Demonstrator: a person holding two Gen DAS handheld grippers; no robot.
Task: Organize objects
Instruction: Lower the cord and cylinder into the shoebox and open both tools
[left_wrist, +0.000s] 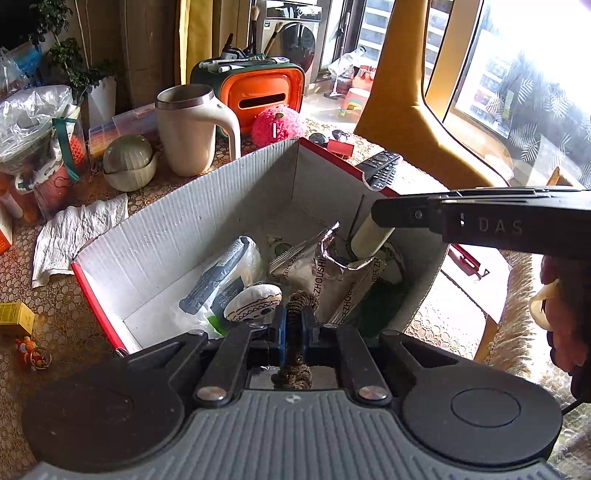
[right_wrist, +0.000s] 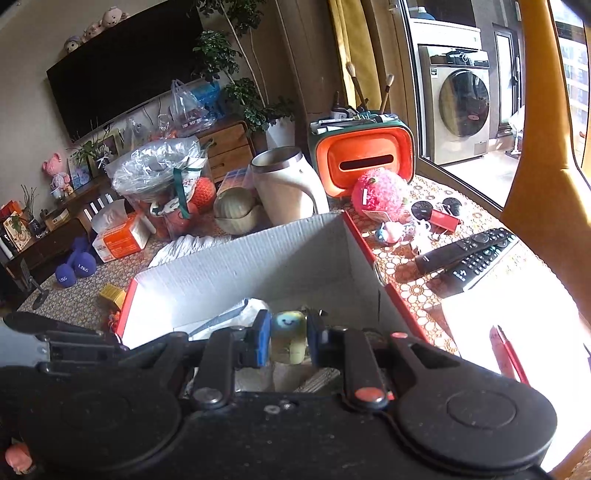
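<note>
Reading "ZHOUSHI" (perhaps partial) on pouch (left_wrist: 325, 266).

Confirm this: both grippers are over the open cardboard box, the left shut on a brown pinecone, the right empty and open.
Not quite. The right gripper is not empty: the right wrist view shows it shut on a small yellow-green plush toy. The rest holds: both are over the open cardboard box, and the left gripper is shut on the brown pinecone.

Right hand-held gripper (right_wrist: 286, 339) is clamped on a little pastel plush toy (right_wrist: 289, 334), right over the white cardboard box (right_wrist: 240, 266). 2 remotes (right_wrist: 469, 254) lie on the surface (right_wrist: 406, 295) beside it.
</note>
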